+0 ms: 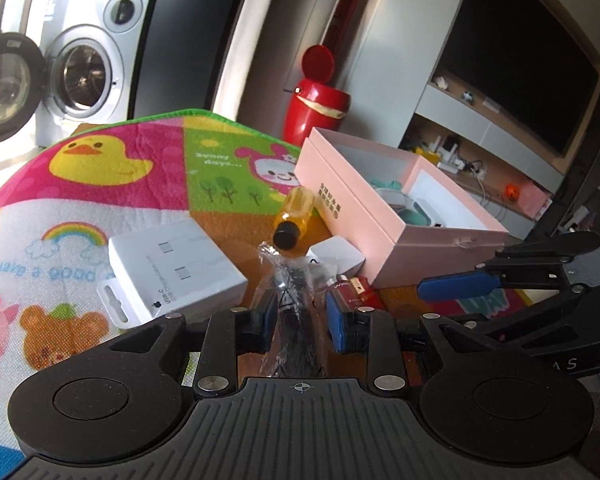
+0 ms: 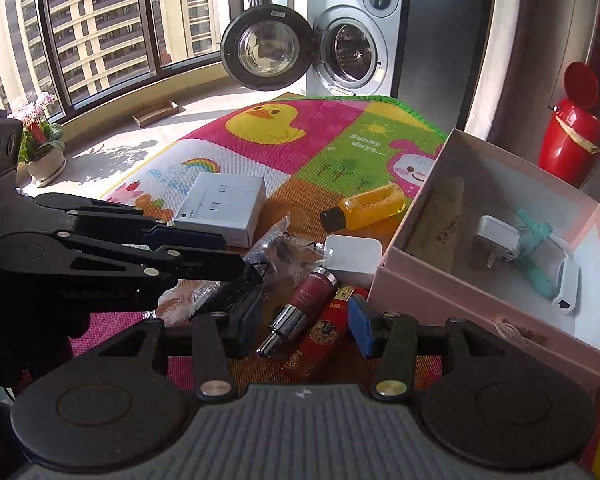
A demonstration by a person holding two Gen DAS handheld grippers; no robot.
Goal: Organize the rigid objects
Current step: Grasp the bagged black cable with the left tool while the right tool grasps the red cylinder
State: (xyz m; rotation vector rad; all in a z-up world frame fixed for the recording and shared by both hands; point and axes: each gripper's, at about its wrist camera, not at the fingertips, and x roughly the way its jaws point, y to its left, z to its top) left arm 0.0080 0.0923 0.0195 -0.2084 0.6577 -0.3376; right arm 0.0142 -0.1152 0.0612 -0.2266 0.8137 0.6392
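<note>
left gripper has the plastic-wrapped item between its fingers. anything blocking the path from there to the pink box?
Partly. The orange bottle and small white box lie on the mat between the left gripper, with the plastic-wrapped item, and the pink box. The box's near wall must be cleared too; lifting over should do.

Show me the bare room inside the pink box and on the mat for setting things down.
Inside the pink box, the near corner beside the white charger plug is bare. The play mat lies open beyond the white cable box, around the duck. It is crowded before the box: yellow bottle, plastic-wrapped item, red tubes.
</note>
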